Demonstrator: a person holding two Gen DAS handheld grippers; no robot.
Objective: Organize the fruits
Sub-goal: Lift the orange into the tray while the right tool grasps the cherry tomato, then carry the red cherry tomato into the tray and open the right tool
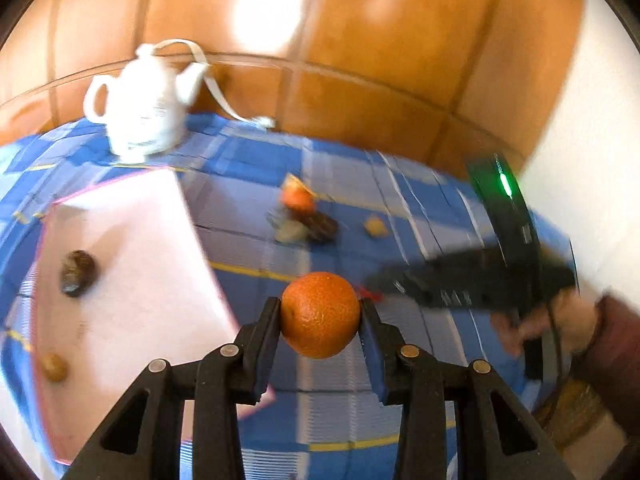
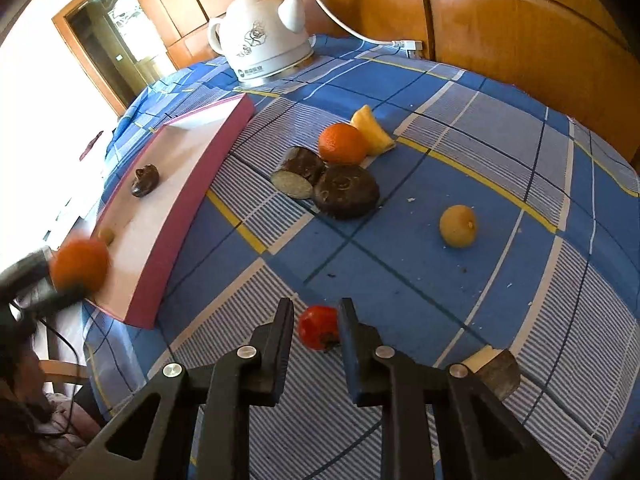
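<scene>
My left gripper (image 1: 320, 308) is shut on a whole orange (image 1: 320, 316) and holds it up above the checked cloth, just right of the white tray with pink sides (image 1: 132, 240). In the right wrist view the same orange (image 2: 80, 264) shows blurred by the tray's (image 2: 192, 184) near end. My right gripper (image 2: 315, 306) points down at the cloth with its pads against a small red fruit (image 2: 318, 330) that lies on the table. A dark brown piece (image 2: 145, 181) and a small tan fruit (image 2: 107, 234) lie in the tray.
On the blue checked cloth lie a second orange (image 2: 342, 143), a yellow wedge (image 2: 372, 130), two dark cut halves (image 2: 346, 192), a yellow fruit (image 2: 458, 226) and a brown cut piece (image 2: 500, 372). A white kettle (image 2: 264, 36) with its cord stands at the back.
</scene>
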